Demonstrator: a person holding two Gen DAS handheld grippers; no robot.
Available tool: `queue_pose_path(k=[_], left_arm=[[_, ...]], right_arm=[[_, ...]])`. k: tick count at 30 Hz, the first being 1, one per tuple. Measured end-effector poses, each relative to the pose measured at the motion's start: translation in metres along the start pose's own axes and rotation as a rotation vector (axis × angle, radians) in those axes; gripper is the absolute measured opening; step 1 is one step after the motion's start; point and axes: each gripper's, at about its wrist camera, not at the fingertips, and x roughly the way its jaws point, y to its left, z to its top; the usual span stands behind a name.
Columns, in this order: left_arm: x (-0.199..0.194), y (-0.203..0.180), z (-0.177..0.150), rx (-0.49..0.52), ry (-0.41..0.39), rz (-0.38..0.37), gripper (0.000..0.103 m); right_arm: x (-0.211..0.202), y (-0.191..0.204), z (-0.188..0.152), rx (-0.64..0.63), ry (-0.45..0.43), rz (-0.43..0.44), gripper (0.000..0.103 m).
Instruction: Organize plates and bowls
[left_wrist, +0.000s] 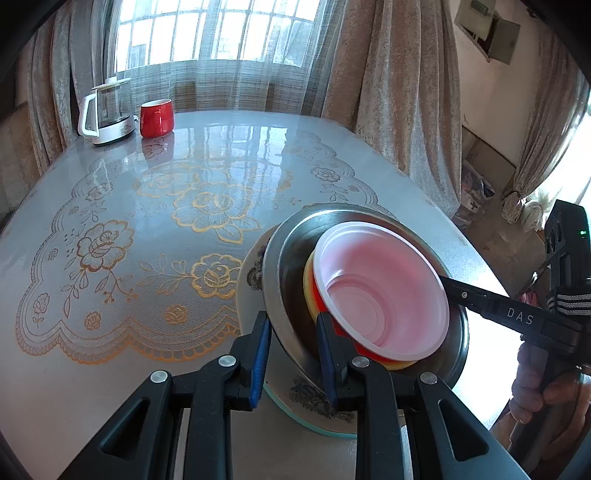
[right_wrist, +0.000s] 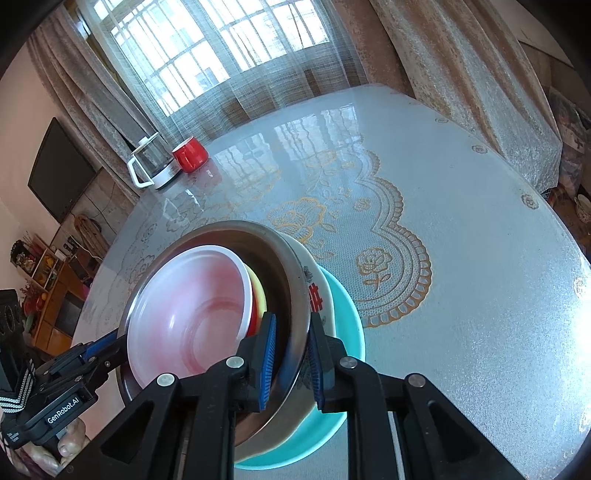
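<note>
A nested stack stands near the table's front edge. A teal plate (left_wrist: 306, 419) (right_wrist: 347, 306) lies lowest, with a white flower-patterned dish (left_wrist: 251, 280) (right_wrist: 321, 291) on it, then a steel bowl (left_wrist: 295, 251) (right_wrist: 280, 266). Inside the steel bowl sit a yellow bowl (left_wrist: 308, 280) (right_wrist: 258, 291), a red bowl (right_wrist: 252, 314) and, innermost, a white plastic bowl (left_wrist: 380, 280) (right_wrist: 192, 306). My left gripper (left_wrist: 293, 354) (right_wrist: 110, 343) is shut on the steel bowl's left rim. My right gripper (right_wrist: 291, 363) (left_wrist: 452, 291) is shut on the opposite rim.
A glass kettle (left_wrist: 107, 110) (right_wrist: 153, 162) and a red mug (left_wrist: 157, 118) (right_wrist: 190, 158) stand at the far left of the glossy table (left_wrist: 147, 206). Curtains and a window lie beyond. A person's hand (left_wrist: 535, 391) holds the right gripper off the table's right edge.
</note>
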Motion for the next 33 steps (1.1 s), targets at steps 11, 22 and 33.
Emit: queue_pose_path(k=[11,22,33], left_arm=[[0.0010,-0.0024,0.0015,-0.007,-0.001,0.030,0.024],[0.0012,-0.0006,0.0014,-0.018,0.000,0.044,0.027],[-0.0070,0.0045,-0.0018,-0.030,-0.019,0.054,0.033]], right_arm=[[-0.0031,-0.0017,0.0007,-0.011,-0.024,-0.019,0.012],[-0.0031,-0.0024,-0.0016,0.004,-0.011,0.002,0.014],[-0.0098,-0.0012,-0.0040,0.027,-0.023,0.007,0.019]])
